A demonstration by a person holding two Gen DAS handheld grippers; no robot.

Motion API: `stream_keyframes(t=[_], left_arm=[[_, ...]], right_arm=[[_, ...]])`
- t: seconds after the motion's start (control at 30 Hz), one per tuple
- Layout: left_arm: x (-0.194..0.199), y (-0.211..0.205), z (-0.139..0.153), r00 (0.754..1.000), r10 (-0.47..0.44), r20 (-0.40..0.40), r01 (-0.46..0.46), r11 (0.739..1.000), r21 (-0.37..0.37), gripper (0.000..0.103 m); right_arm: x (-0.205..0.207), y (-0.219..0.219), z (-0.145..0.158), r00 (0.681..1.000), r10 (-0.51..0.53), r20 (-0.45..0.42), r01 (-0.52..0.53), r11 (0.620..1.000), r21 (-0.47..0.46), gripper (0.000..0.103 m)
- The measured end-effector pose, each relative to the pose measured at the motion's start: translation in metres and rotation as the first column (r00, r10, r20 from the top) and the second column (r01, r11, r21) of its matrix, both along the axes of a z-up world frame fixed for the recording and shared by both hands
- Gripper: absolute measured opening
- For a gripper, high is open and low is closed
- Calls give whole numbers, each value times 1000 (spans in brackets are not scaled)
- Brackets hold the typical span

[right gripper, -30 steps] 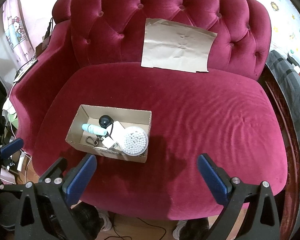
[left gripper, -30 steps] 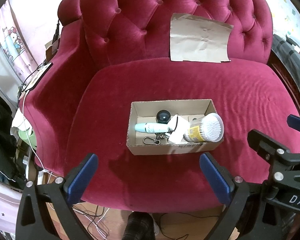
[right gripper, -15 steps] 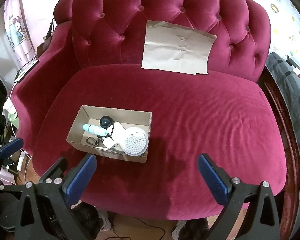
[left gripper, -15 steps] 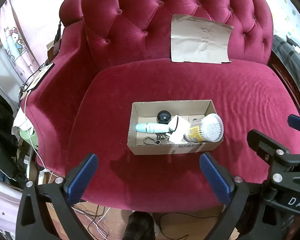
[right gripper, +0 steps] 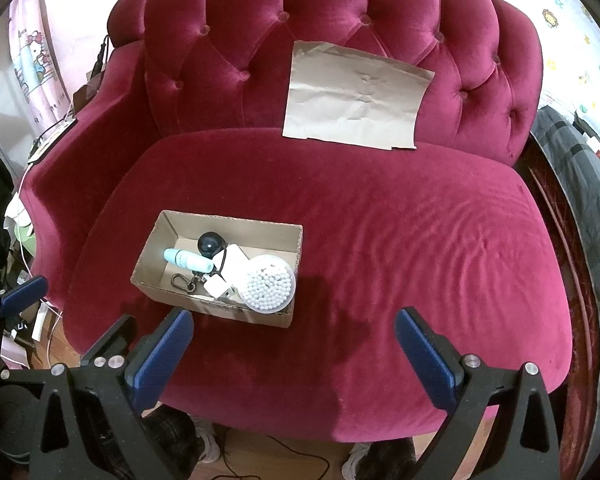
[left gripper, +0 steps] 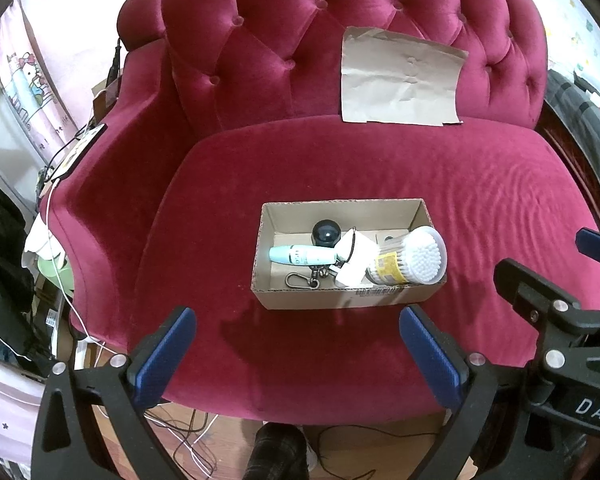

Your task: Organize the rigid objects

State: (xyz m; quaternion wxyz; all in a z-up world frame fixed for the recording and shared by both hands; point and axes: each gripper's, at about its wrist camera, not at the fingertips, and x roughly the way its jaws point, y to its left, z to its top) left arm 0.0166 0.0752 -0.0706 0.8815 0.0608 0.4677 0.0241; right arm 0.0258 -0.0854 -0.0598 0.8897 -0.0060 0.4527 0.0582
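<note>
Resting on the front half of a crimson velvet sofa seat (left gripper: 380, 168), an open cardboard box (left gripper: 300, 300) is seen from both wrist views, set toward the left of the cushion in the right wrist view (right gripper: 156, 280). Inside the box, a light blue tube (left gripper: 300, 255) is laid on its side along the left part, and a dark round ball (left gripper: 326, 233) is placed just behind it against the back wall. A metal clip on a keyring (left gripper: 300, 280) is found on the box floor in front of the tube. A white block with a black cord (left gripper: 354, 258) is lodged in the middle, touching a clear tub of cotton swabs (left gripper: 416, 258), which is tipped on its side at the right end so that its swab tips face outward over the box rim. A creased sheet of brown paper (left gripper: 400, 80) is propped against the tufted backrest, well apart from the box. The left gripper (left gripper: 298, 354) is held in front of the seat edge, near the box, with its blue-padded jaws spread wide and nothing between them. The right gripper (right gripper: 294, 358) is likewise held released, its jaws parted and unoccupied, to the right of the box and over the front of the cushion. Cables on a wooden floor (left gripper: 188, 440) are visible below the seat.
</note>
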Motion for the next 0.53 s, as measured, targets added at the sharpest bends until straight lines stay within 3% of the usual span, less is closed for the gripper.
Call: stream_keyframes(t=[0.53], left_arm=[[1, -3, -1, 1000, -2, 17, 2, 1000, 3, 103]], right_arm=[[2, -3, -2, 1000, 6, 10, -6, 1000, 1, 103]])
